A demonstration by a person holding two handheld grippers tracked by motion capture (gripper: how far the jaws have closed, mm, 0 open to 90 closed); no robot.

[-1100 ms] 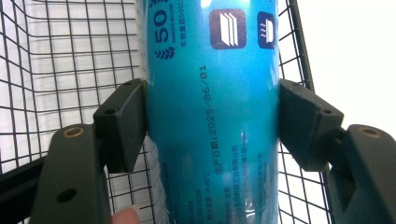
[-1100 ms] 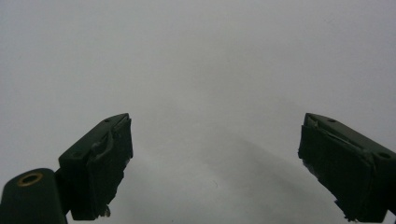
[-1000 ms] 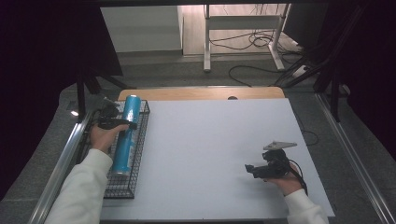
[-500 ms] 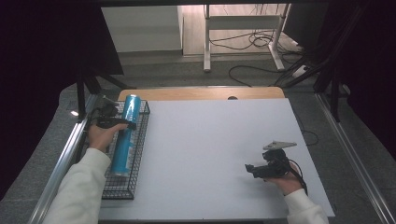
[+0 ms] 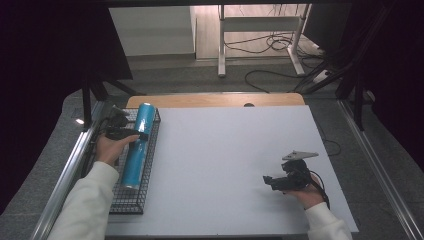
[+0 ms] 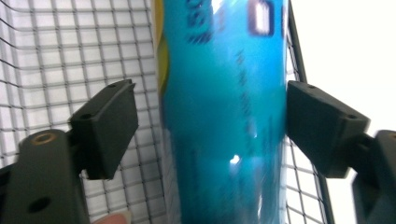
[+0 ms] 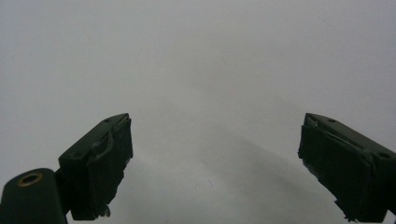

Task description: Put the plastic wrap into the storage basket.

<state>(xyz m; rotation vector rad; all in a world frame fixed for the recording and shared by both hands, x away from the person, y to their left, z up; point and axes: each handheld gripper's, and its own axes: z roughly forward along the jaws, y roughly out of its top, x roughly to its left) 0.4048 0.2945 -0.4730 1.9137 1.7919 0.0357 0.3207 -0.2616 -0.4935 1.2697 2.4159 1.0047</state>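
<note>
A long blue can [image 5: 136, 150] lies lengthwise in a black wire basket [image 5: 127, 206] at the table's left edge. My left gripper [image 5: 138, 134] reaches over the can's upper half from the left. In the left gripper view the blue can [image 6: 224, 116] sits between the jaws of the left gripper [image 6: 212, 126]. The right jaw is at the can's edge and the left jaw stands a little off it, so the gripper is open. My right gripper [image 5: 268, 180] rests low over the white table at the near right. Its jaws are wide apart in the right gripper view [image 7: 215, 158], with nothing between them.
The white table top [image 5: 225, 150] spreads between the two hands, with a wooden strip [image 5: 210, 100] along its far edge. Metal rails [image 5: 65, 175] run down both sides. Cables and a desk frame [image 5: 260, 30] lie on the floor beyond.
The left hand has shifted only slightly over the basket. The can and the right gripper stay where they were.
</note>
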